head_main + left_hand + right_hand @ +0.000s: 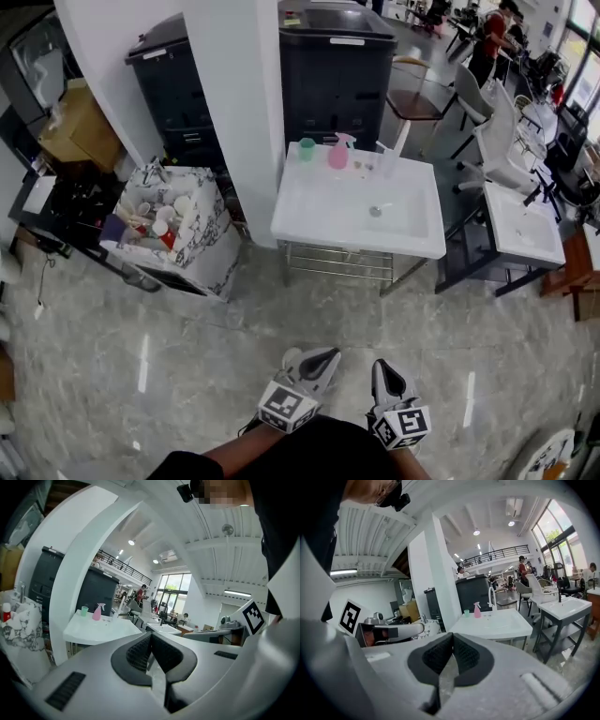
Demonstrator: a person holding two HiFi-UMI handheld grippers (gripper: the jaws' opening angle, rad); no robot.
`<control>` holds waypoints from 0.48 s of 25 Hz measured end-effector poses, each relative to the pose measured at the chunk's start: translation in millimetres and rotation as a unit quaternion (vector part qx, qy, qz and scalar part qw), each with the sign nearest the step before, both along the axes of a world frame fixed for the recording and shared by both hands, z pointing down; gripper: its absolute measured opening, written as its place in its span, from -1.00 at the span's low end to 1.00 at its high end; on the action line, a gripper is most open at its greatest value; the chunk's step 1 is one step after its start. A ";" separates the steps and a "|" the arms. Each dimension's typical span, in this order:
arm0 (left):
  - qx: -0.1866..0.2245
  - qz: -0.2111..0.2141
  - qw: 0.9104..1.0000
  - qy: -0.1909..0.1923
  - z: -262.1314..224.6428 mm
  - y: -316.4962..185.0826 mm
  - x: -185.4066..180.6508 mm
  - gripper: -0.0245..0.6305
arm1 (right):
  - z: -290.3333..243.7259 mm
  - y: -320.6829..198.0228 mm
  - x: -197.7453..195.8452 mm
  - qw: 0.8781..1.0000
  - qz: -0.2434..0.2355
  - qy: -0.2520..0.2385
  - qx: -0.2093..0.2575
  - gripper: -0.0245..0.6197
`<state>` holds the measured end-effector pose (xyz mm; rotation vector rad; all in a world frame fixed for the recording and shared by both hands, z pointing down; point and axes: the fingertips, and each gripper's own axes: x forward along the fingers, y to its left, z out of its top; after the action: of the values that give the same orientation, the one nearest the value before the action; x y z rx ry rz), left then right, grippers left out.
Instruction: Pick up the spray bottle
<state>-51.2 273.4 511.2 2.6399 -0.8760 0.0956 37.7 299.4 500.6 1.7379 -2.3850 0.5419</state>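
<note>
Grey marble floor [187, 347] fills the lower head view, and a white sink [309, 220] on a metal frame stands at 12 o'clock. On the sink's back rim the pink spray bottle [338, 152] stands upright, with a green cup [307, 149] just beside it at 9 o'clock. The left tongs [322, 359] and right tongs [385, 370] hang side by side at 6 o'clock, well apart from the spray bottle. Both tongs are closed, pad against pad, with nothing between them.

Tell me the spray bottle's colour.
The spray bottle is pink, clearest in the head view.
</note>
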 end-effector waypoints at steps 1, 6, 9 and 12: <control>0.000 0.001 1.000 0.001 -2.0 -15.5 -4.1 -0.87 | -0.4 -15.4 -2.3 1.000 0.002 0.000 -0.003 -0.93; 0.007 0.014 1.000 0.002 -12.3 -90.9 -23.5 -0.87 | -3.3 -90.4 -9.6 1.000 0.021 0.003 -0.020 -0.93; 0.009 0.030 0.999 0.023 -21.7 -127.6 -30.9 -0.87 | -10.3 -132.1 -20.0 0.999 0.024 0.012 -0.019 -0.93; 0.023 0.055 0.998 0.019 -21.8 -156.3 -33.0 -0.87 | -17.8 -164.5 -31.5 0.999 0.025 0.025 -0.005 -0.93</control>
<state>-84.2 117.2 489.3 2.7221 -0.7284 0.0525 6.2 134.9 482.8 1.7906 -2.3068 0.5092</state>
